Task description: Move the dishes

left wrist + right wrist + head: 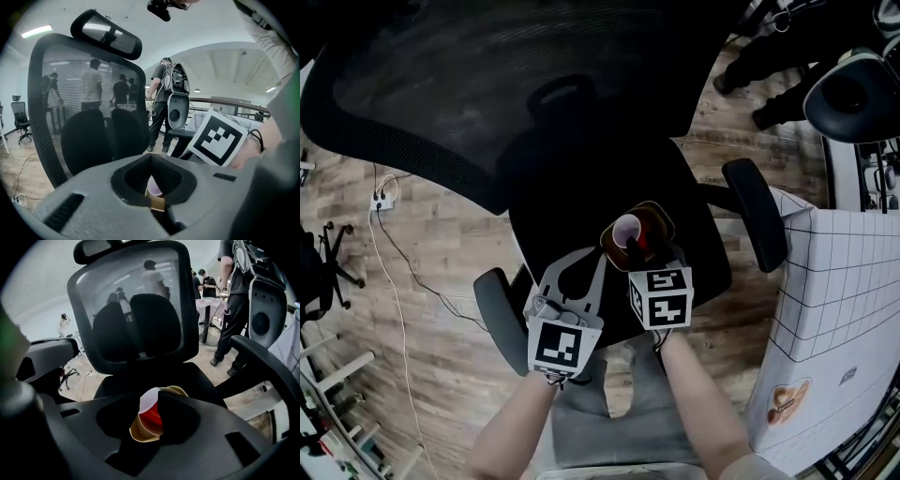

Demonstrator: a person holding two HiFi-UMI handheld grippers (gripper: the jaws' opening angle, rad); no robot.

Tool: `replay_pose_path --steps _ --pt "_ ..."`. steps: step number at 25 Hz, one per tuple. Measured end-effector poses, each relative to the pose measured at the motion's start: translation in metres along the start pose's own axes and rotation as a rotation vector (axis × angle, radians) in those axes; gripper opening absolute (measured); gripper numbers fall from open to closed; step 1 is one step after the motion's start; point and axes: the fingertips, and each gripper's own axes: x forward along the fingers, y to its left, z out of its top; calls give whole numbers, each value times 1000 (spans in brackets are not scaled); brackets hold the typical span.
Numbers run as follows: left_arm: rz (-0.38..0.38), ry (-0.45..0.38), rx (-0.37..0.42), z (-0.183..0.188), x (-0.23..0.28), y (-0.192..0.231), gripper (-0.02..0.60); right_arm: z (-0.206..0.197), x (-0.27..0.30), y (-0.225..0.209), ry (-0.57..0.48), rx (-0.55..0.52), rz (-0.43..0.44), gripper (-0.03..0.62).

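Note:
My right gripper (637, 246) is shut on a red cup (627, 230) with a white inside, which sits in a brown bowl (656, 217). The pair hangs over the seat of a black office chair (609, 187). In the right gripper view the cup (151, 414) and the tan bowl (138, 431) fill the gap between the jaws (157, 420). My left gripper (581, 267) is just left of the bowl, open and empty. In the left gripper view, the cup (154, 186) shows through the gap between those jaws (152, 185), and the right gripper's marker cube (216, 138) is at right.
The chair's mesh back (469, 84) and two armrests (759, 211) surround the seat. A white gridded cover (839, 309) stands at right. A cable and power strip (382, 200) lie on the wood floor at left. A person's shoes (741, 70) are at top right.

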Motion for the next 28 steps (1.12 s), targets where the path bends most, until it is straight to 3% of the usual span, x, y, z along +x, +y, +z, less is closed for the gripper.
replay_pose_path --steps 5,9,15,23,25,28 --pt "-11 2 31 -15 16 4 14 -21 22 -13 49 8 -70 109" --pt "-21 7 25 -23 18 4 14 -34 23 -16 95 8 -76 107" --pt "-45 19 -5 -25 16 -4 14 -45 16 -19 112 1 -80 34" --pt "-24 -22 -52 14 -12 -2 14 -12 -31 -10 32 -17 -42 32" --pt "-4 -33 -80 33 -22 2 14 3 -46 -8 9 -18 -32 32" --pt "10 -70 -49 72 -38 6 14 38 -80 -7 -51 2 -16 32"
